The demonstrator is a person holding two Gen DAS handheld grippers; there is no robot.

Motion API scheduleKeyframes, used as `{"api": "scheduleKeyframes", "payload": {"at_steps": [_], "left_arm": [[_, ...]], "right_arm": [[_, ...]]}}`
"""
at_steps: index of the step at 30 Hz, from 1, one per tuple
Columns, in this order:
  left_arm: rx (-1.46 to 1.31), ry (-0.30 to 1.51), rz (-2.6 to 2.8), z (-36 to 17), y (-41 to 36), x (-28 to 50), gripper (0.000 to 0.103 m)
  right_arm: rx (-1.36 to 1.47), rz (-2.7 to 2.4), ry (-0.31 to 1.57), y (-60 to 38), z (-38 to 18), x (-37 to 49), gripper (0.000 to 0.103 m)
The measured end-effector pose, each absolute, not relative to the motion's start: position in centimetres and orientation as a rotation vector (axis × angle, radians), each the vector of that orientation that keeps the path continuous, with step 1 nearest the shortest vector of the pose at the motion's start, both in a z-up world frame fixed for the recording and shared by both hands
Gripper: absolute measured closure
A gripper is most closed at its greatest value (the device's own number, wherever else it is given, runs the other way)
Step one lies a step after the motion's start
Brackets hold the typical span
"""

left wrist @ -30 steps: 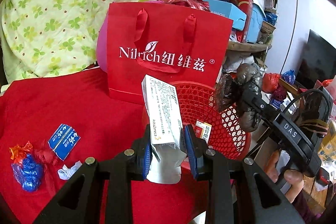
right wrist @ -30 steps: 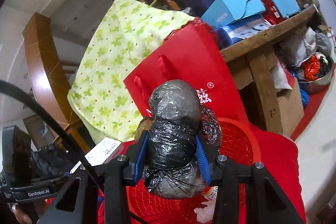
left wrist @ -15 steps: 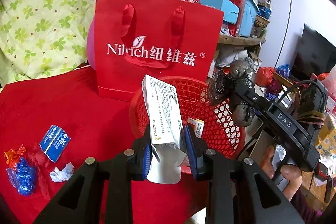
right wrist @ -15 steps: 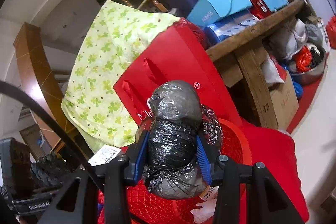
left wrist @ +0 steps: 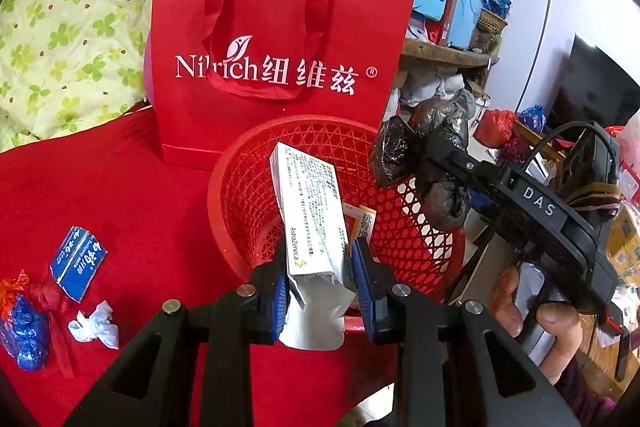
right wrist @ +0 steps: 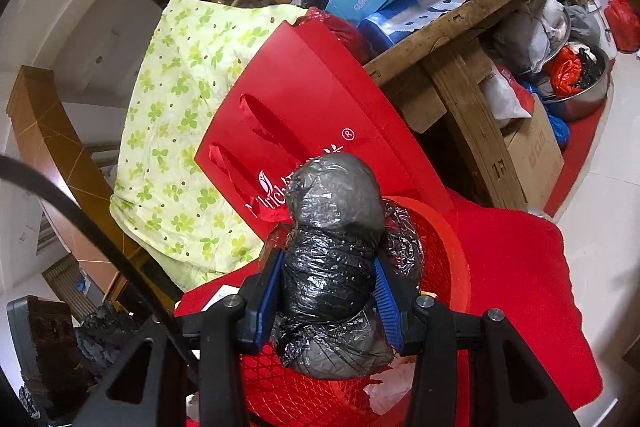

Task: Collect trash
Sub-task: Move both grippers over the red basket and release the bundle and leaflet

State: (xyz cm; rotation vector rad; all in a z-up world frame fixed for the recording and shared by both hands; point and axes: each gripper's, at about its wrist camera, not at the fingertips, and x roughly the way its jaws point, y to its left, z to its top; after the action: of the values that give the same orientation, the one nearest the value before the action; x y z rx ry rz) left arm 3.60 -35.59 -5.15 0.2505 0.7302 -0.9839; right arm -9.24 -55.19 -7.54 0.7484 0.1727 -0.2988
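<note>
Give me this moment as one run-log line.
left gripper: shut on medicine box over red basket | right gripper: shut on black bag bundle at basket | left on cloth: blue packet, tissue

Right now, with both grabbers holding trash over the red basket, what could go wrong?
1. The black bag bundle in the right gripper hangs by the basket's far rim, so it might drop outside.
2. The white box in the left gripper is long and tilted; it could catch on the rim or tip out.
3. The blue packet, the crumpled tissue and the blue wrapper lie off to the side and could be forgotten.
</note>
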Motion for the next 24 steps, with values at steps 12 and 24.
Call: {"api": "scheduleKeyframes", "payload": {"at_steps": [12, 24], "left_arm": [[0.28, 0.732, -0.966, -6.0, -36.1, 3.6, 0.072], [0.278, 0.736, -0.957, -6.2, -36.2, 3.6, 0.071]], "right_arm": [[0.769, -0.32, 0.196, -55.8, -7.9, -8.9, 0.056], [0.803, -0.332, 0.229, -56.2, -8.6, -8.6, 0.056]]}}
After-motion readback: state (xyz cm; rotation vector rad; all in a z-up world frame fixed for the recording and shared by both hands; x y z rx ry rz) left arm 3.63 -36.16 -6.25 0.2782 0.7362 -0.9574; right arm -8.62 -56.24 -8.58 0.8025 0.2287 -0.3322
